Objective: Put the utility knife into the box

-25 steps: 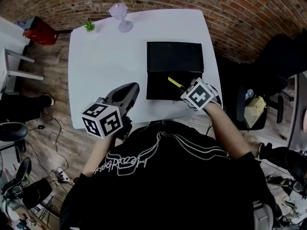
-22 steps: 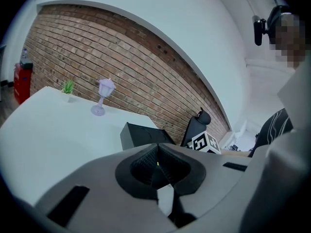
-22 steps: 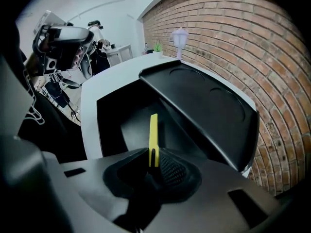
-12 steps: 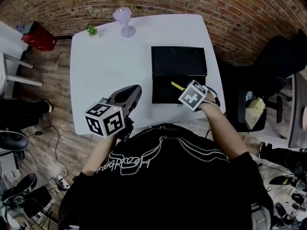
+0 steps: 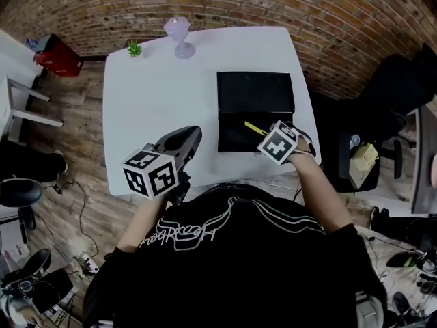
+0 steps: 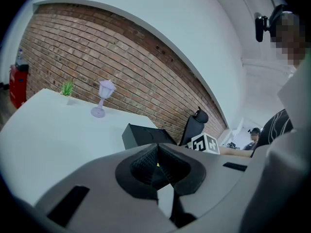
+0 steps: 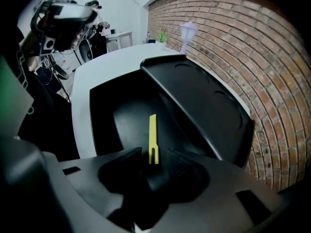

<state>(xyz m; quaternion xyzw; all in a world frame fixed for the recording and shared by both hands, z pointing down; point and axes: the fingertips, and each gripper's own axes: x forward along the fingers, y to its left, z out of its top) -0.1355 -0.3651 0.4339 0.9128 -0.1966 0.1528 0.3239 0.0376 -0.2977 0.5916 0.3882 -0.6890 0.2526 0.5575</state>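
An open black box [image 5: 232, 137] lies on the white table [image 5: 150, 101], its lid [image 5: 256, 93] folded back on the far side. My right gripper [image 5: 266, 134] hangs over the box's near right part. Its jaws are opening, and the thin yellow utility knife [image 7: 152, 137] sticks out from between them over the box's hollow [image 7: 126, 118]. A gap shows on each side of the knife [image 5: 253, 127]. My left gripper [image 5: 191, 132] hovers over the table's near edge, left of the box. It is shut [image 6: 156, 152] with nothing in it.
A purple goblet [image 5: 178, 31] and a small green plant [image 5: 134, 48] stand at the table's far edge. A black office chair [image 5: 403, 87] is to the right of the table, and a red object [image 5: 54, 46] sits on the wooden floor at the far left.
The right gripper and the knife stay over the box's near right part. The left gripper keeps its place. The head view has shifted a little.
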